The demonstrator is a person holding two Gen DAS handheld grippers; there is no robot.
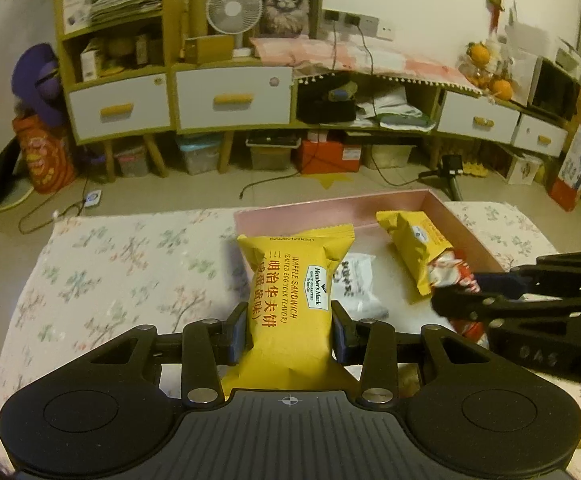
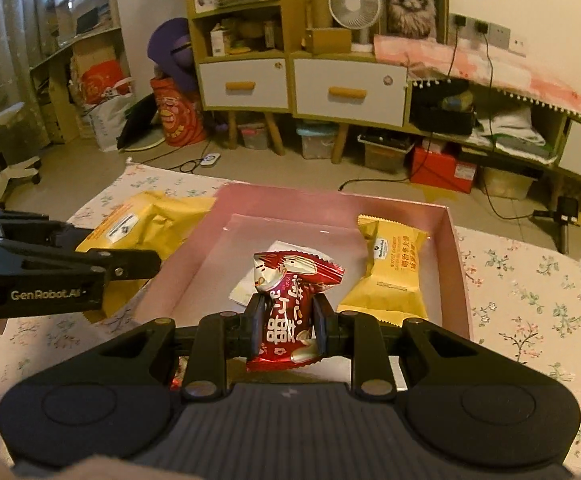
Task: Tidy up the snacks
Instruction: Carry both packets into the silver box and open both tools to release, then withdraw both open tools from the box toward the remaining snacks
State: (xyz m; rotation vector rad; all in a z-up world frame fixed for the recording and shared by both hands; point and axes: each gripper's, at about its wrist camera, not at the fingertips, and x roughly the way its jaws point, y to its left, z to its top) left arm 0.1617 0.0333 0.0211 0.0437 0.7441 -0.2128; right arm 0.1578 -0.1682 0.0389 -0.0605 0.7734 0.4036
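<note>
Yellow waffle packet clamped in our left tool, red snack in our right tool, both near six o'clock of the pink box; converging tools risk colliding and knocking either loose.

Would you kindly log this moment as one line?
left claw: grips yellow waffle packet | right claw: grips red snack | pink box: second yellow packet inside

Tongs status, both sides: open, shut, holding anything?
Left tongs: shut on the yellow waffle sandwich packet.
Right tongs: shut on the red snack packet, over the pink box.
</note>
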